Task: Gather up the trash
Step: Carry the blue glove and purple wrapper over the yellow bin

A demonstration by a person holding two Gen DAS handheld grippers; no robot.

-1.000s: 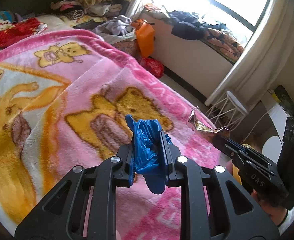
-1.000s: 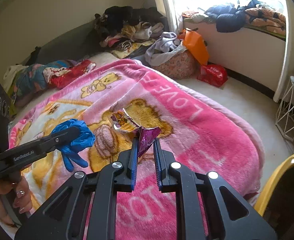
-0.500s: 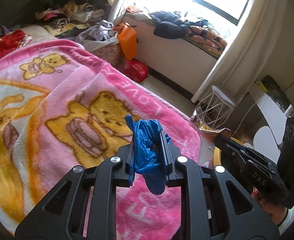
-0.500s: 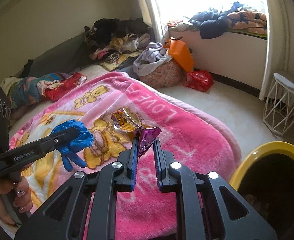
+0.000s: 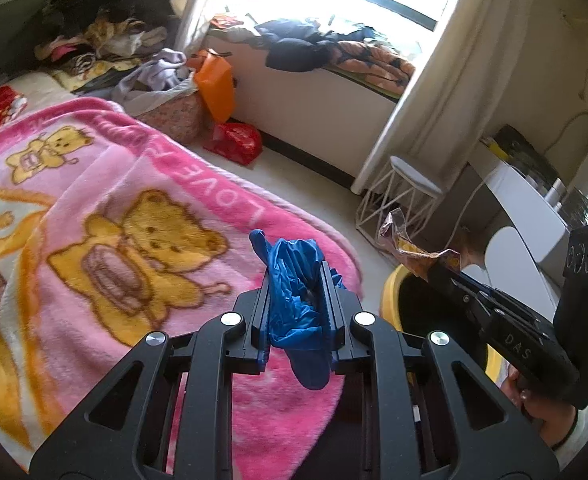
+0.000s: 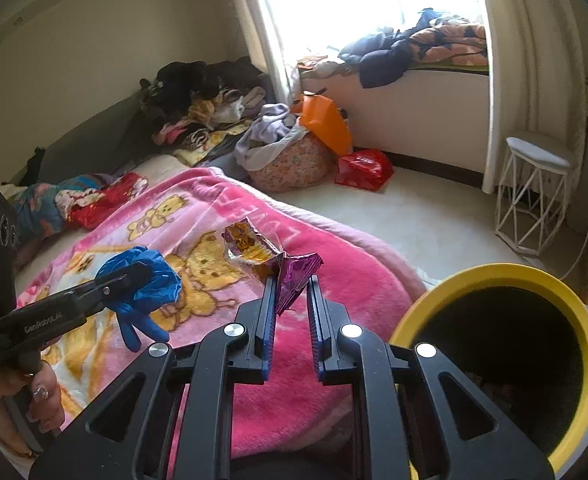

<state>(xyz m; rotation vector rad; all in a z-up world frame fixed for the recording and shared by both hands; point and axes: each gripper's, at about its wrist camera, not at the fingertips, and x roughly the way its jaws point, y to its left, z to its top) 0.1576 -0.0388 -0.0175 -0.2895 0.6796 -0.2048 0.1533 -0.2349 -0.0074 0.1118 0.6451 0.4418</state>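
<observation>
Bedroom, daylight from a window; a bed with a pink bear blanket (image 5: 105,216) fills the left of both views, w/ clothes piled along the far wall and sill. A yellow-rimmed bin (image 6: 506,280) w/ dark interior stands on the floor at the foot of the bed, low right in the right wrist view.

Left gripper (image 5: 296,300): jaws clenched on a blue glove (image 5: 294,280). The glove is bunched between the pads, one finger hanging below them. The pinch is mid-bundle, prob. so that the limp material stays gathered and no part drags on the blanket. The glove is clear of the bed, in the air above its pink edge.

Right gripper (image 6: 289,300): jaws grasping a snack wrapper (image 6: 269,260) by its purple lower corner; the foil body stands up and to the left of the tips. An edge grip suits thin, crinkly film, since there is nothing thicker to hold. It is also off the blanket.

Both items are held in front of the person, side by side and apart, w/ the bin opening near the right gripper. Judgement: pickup is done for these two pieces and the carry to the bin is in hand; release is not yet done. The wrapper is the closer to the rim. Risk: the light foil may catch on the pads at release, and the glove's hanging finger could snag the rim.
</observation>
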